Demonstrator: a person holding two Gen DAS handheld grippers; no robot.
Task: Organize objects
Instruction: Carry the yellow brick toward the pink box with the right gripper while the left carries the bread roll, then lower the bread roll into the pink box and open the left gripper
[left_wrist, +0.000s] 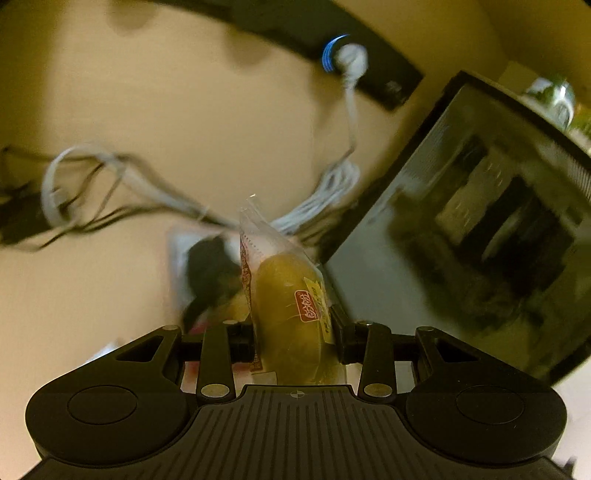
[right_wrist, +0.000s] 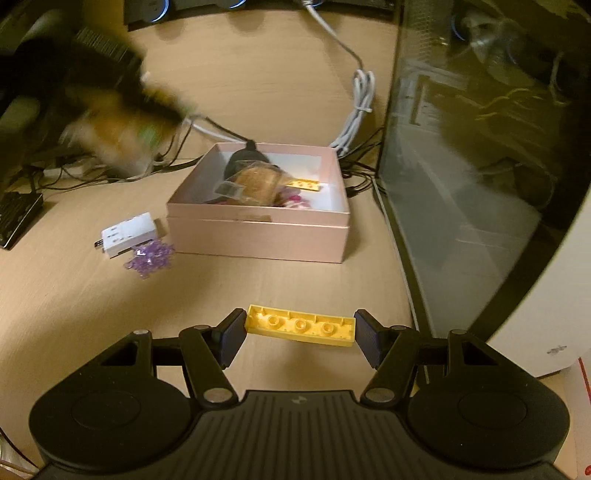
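My right tool (right_wrist: 300, 334) spans the flat yellow plastic building brick (right_wrist: 300, 325), its long axis running crosswise from nine to three o'clock, one pad at each end; whether they press it yet I cannot tell. The open pink cardboard box (right_wrist: 258, 225) sits at twelve o'clock on the desk (right_wrist: 74, 295). My left tool (left_wrist: 295, 338) grips a clear-wrapped yellow-green pastry (left_wrist: 291, 314), held upright.
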